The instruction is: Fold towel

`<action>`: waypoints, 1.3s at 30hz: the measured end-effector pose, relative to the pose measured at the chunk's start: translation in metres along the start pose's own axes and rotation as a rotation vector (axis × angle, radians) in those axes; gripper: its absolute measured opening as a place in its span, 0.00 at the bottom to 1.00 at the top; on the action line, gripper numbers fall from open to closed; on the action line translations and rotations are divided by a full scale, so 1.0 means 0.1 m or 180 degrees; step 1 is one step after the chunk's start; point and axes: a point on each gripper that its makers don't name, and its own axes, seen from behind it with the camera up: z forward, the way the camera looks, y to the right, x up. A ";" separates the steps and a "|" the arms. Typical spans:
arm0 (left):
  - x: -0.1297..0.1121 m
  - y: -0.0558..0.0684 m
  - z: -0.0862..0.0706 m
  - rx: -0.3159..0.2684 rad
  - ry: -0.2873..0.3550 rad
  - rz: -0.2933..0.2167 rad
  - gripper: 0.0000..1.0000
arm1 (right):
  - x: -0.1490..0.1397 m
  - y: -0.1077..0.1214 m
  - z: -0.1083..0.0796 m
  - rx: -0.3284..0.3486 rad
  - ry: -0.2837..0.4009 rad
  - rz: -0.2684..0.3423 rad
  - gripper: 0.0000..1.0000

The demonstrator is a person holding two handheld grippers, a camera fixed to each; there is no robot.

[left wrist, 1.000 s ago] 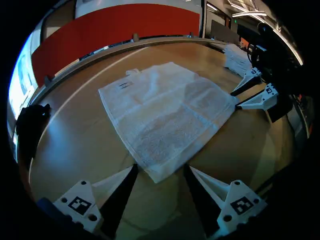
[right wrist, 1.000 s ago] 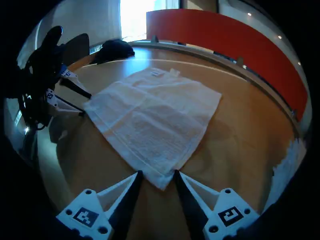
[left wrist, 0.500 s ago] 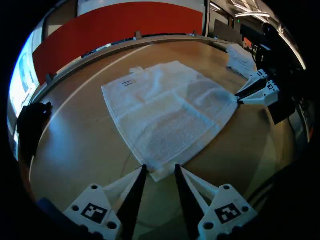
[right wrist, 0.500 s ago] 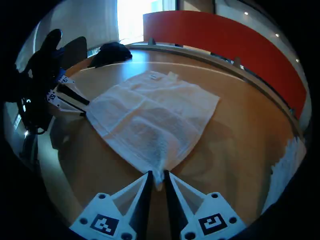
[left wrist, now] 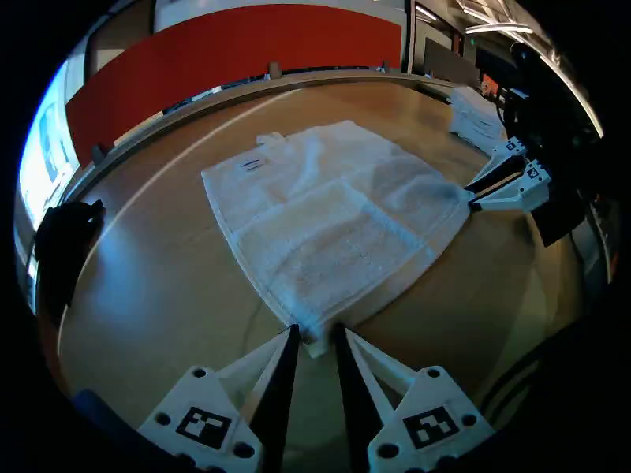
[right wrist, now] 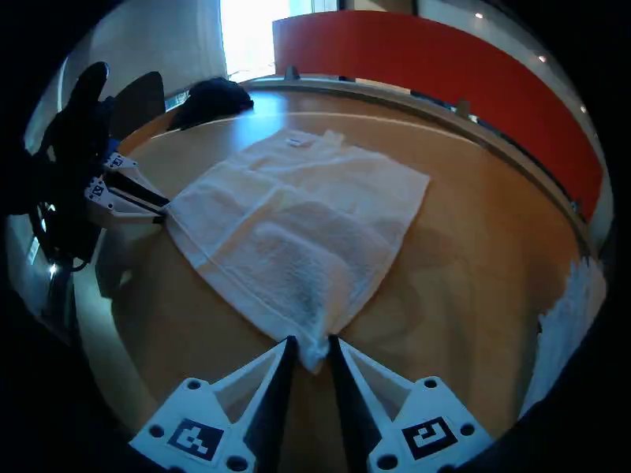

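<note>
Right, on the left side the left gripper (left wrist: 314, 347) has its fingers nipped onto the near corner of the towel (left wrist: 339, 213), cloth caught between both tips. The towel itself lies spread flat in the middle of the wooden table (left wrist: 150, 268), turned corner-on to this camera, with its small tag (left wrist: 251, 164) up at the far edge. Over on the right, the right gripper (right wrist: 309, 359) is clamped on the neighbouring corner, so one whole edge is held between the two claws. To do this well, I'd say raise both corners together and level, keep that edge taut so the middle doesn't sag, then carry it over toward the tagged end and match corner to corner. It looks close to square; my guess is the long axis runs from the held edge away to the tagged edge
</note>
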 end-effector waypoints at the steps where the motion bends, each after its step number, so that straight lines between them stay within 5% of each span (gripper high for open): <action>1: 0.00 0.00 0.00 0.0001 0.0001 0.0002 0.32 | 0.00 0.00 0.00 0.0010 -0.0006 0.0014 0.32; 13: 0.00 0.02 0.00 -0.0005 0.0004 0.0013 0.28 | -0.02 0.00 -0.01 0.0065 -0.0024 0.0017 0.29; 18: 0.01 0.06 0.01 0.0018 0.0004 0.0072 0.15 | 0.01 -0.02 -0.01 0.0092 -0.0007 0.0040 0.09; 21: 0.02 0.06 0.01 0.0042 0.0009 0.0086 0.14 | 0.01 -0.03 0.00 0.0061 -0.0011 0.0010 0.09; 39: 0.23 0.02 -0.18 0.0005 0.0001 -0.0216 0.12 | 0.35 -0.04 -0.27 0.0037 0.0216 0.0022 0.08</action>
